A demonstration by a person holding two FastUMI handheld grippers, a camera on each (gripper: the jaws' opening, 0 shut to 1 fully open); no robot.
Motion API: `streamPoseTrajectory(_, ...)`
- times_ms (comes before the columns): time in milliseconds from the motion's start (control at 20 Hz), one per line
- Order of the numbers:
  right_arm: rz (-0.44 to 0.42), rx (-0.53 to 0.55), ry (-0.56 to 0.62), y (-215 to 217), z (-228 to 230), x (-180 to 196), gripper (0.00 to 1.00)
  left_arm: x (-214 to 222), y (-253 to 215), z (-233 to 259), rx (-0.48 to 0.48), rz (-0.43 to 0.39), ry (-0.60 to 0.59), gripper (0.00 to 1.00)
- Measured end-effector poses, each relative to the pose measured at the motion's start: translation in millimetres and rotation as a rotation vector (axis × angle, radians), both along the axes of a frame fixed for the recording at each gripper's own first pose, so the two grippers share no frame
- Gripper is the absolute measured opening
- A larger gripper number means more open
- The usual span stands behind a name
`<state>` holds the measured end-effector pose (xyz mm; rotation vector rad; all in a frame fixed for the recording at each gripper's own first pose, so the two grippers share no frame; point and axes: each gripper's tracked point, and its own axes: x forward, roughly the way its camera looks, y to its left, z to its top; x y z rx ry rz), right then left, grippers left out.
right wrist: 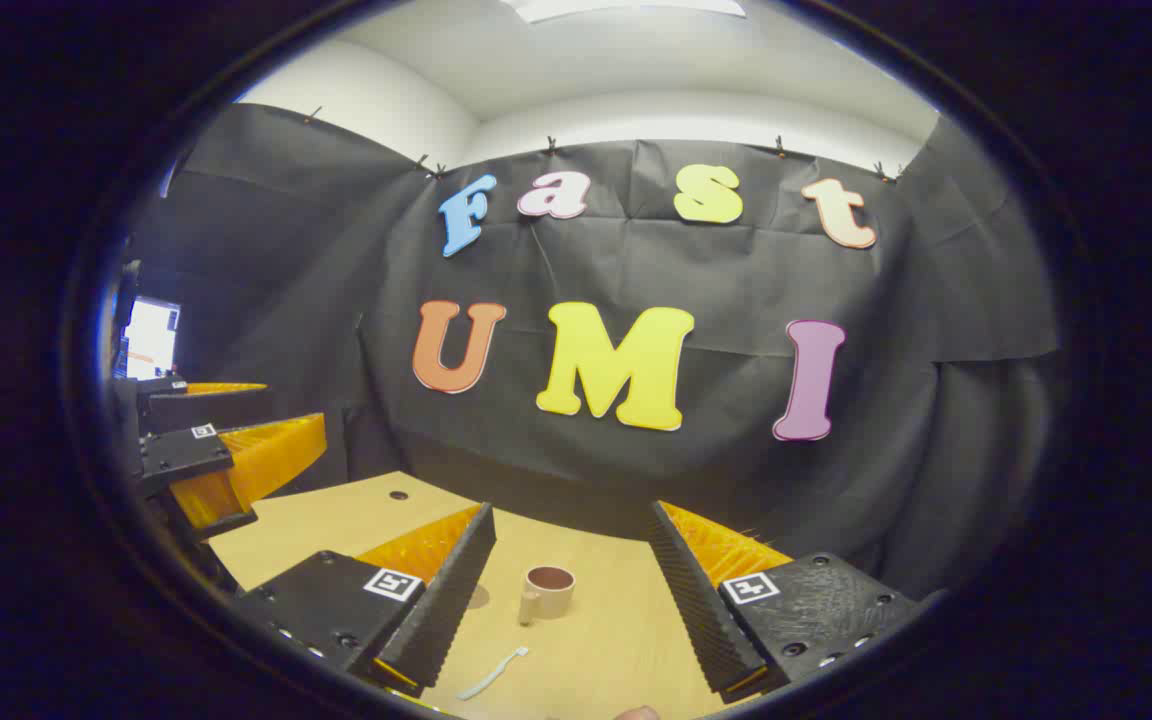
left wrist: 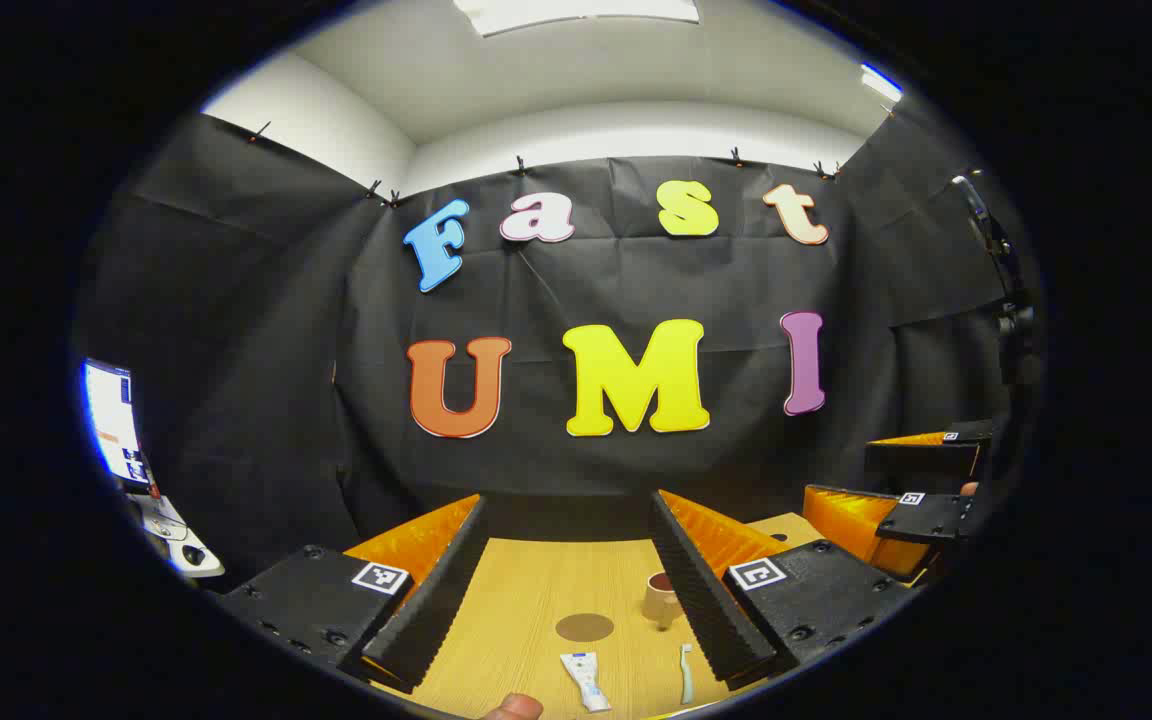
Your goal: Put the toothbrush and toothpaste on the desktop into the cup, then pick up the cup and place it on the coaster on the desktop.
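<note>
Bright ceiling light panel overhead; sharp centre, fisheye-bent edges.

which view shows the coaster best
The left gripper view: the coaster lies fully exposed on the desktop between the open claw's fingers. In the right gripper view just a sliver peeks from behind a finger.

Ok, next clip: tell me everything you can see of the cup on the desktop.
The cup is a small, pale beige mug with a darker brownish inside, smooth like ceramic or plastic, though I cannot tell which. It stands upright on the wooden desktop, mouth up, and looks empty. A small handle shows on its left side in the right gripper view. Nothing touches it: the toothbrush lies nearer the camera, apart from it, and the coaster sits beside it, not under it. Both grippers' jaws stand open, clear of it.
</note>
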<state>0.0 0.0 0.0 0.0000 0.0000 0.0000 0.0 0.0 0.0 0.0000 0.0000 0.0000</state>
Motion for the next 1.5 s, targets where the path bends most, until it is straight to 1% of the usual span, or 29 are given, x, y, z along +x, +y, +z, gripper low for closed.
streamPoseTrajectory(50,0.007,0.001,0.005,2,-2,0,0.93,1,2,-3,0.003,0.008,0.005,1.00)
streamPoseTrajectory(100,0.014,0.000,0.008,3,-2,2,0.97,4,3,-6,0.006,0.010,0.011,1.00)
streamPoseTrajectory(150,0.021,-0.004,0.011,4,-4,3,0.89,3,0,-9,0.005,0.004,0.024,1.00)
streamPoseTrajectory(200,0.025,-0.010,0.012,4,-3,3,0.93,3,0,-10,0.002,0.005,0.029,1.00)
streamPoseTrajectory(250,0.029,-0.014,0.014,4,-4,3,0.93,3,0,-9,-0.001,0.008,0.030,1.00)
streamPoseTrajectory(300,0.031,-0.017,0.015,4,-4,4,0.93,3,1,-8,-0.001,0.012,0.030,0.94)
streamPoseTrajectory(350,0.033,-0.017,0.020,5,-6,4,0.93,3,2,-8,-0.001,0.016,0.026,1.00)
streamPoseTrajectory(900,0.050,-0.028,0.041,6,-8,6,0.94,4,9,-2,-0.008,0.054,0.017,1.00)
streamPoseTrajectory(950,0.053,-0.028,0.042,6,-10,7,0.97,2,10,-1,-0.008,0.062,0.013,1.00)
streamPoseTrajectory(1000,0.055,-0.030,0.047,6,-10,7,0.94,1,10,-1,-0.009,0.066,0.011,1.00)
streamPoseTrajectory(1250,0.094,-0.017,0.071,9,-16,9,0.93,-1,15,0,-0.020,0.108,0.009,1.00)
streamPoseTrajectory(1400,0.114,-0.019,0.082,12,-21,11,0.94,-3,20,-3,-0.009,0.137,0.009,1.00)
streamPoseTrajectory(1500,0.115,-0.019,0.105,13,-31,5,0.94,-3,21,-3,0.001,0.137,0.007,1.00)
